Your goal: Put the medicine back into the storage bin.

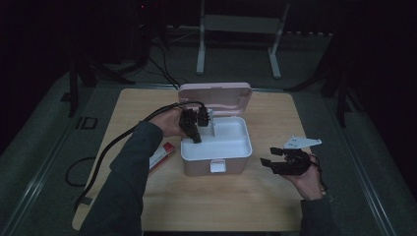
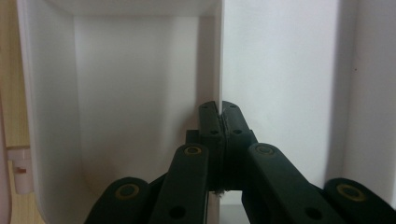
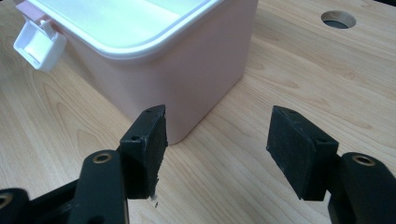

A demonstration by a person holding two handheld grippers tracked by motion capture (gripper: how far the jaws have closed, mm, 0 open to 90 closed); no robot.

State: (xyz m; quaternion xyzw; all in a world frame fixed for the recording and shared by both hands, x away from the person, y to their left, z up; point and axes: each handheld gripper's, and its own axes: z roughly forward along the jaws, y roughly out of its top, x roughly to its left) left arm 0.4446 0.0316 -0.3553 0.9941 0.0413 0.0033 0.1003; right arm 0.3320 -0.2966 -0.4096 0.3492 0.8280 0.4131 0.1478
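Pink box (image 1: 216,164), smooth white inside: left gripper (image 2: 218,112) jaws pinch its thin divider (image 2: 219,56); right gripper (image 3: 217,144) jaws gape over woodgrain.

I see the pink box (image 1: 216,160) standing upright on my table with its lid (image 1: 215,93) swung back open. Its white inner tray (image 1: 231,142) has a thin upright divider wall (image 2: 219,56), and my left gripper (image 1: 192,129) reaches down inside, its jaws pinched together on that wall. A white front latch (image 3: 38,43) hangs just left of my right gripper (image 3: 217,140).
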